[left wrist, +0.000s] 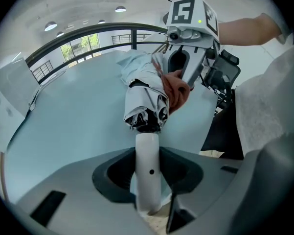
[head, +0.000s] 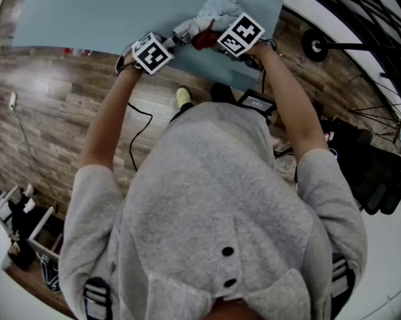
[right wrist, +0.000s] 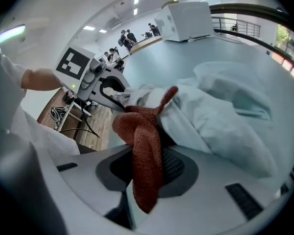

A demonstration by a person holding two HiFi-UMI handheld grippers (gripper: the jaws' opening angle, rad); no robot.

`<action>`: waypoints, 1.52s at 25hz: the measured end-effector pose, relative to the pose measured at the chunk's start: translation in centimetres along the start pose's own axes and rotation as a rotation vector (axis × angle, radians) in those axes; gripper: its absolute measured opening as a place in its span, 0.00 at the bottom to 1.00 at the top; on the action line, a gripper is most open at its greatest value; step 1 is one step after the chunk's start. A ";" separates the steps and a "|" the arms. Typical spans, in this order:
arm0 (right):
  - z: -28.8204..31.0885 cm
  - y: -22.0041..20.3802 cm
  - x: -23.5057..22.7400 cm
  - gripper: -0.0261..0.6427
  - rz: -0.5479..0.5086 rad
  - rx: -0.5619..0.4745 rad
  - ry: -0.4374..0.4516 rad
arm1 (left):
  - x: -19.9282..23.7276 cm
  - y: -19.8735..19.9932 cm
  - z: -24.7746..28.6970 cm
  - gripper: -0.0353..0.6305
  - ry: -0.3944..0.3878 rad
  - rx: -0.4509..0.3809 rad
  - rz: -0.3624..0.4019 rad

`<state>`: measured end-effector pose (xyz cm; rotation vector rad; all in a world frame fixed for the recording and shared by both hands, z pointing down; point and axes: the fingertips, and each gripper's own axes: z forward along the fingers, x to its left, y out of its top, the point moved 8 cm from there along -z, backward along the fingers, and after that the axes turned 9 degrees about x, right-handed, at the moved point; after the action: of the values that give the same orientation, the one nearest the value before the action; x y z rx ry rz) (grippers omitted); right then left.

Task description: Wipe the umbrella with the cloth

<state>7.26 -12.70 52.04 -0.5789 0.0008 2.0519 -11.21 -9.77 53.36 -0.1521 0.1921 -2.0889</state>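
Two grippers close on one folded, pale grey umbrella (head: 217,11), with the pale blue counter (head: 87,12) lying under it. At the umbrella's handle end, the left gripper (left wrist: 147,199) has its jaws clamped on the white handle (left wrist: 147,165), which runs forward between them. The bunched canopy begins just beyond the handle. Beside the umbrella, near where the canopy meets the handle, the right gripper (right wrist: 144,185) has its jaws pinched on a rust-red cloth (right wrist: 144,146). The cloth hangs down between the jaws, and its upper part is pressed against the umbrella's folds. In the head view, both grippers sit close together at the umbrella's near end, over the counter's near edge. The canopy spreads away from the person across the counter.
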 end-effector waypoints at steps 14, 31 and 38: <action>-3.6 -4.1 -4.8 0.19 0.182 -0.069 -0.116 | 0.2 0.0 0.0 0.29 0.001 0.011 -0.002; -11.4 -7.0 -11.1 0.19 0.493 -0.306 -0.575 | 0.1 0.2 0.1 0.29 0.004 0.016 -0.018; -13.4 -2.8 -8.6 0.19 0.393 -0.453 -0.571 | 0.1 -0.1 0.2 0.29 -0.002 0.026 -0.023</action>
<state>18.55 -21.34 44.24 -0.2476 -0.7536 2.5575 -11.31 -9.87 53.56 -0.1417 0.1623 -2.1128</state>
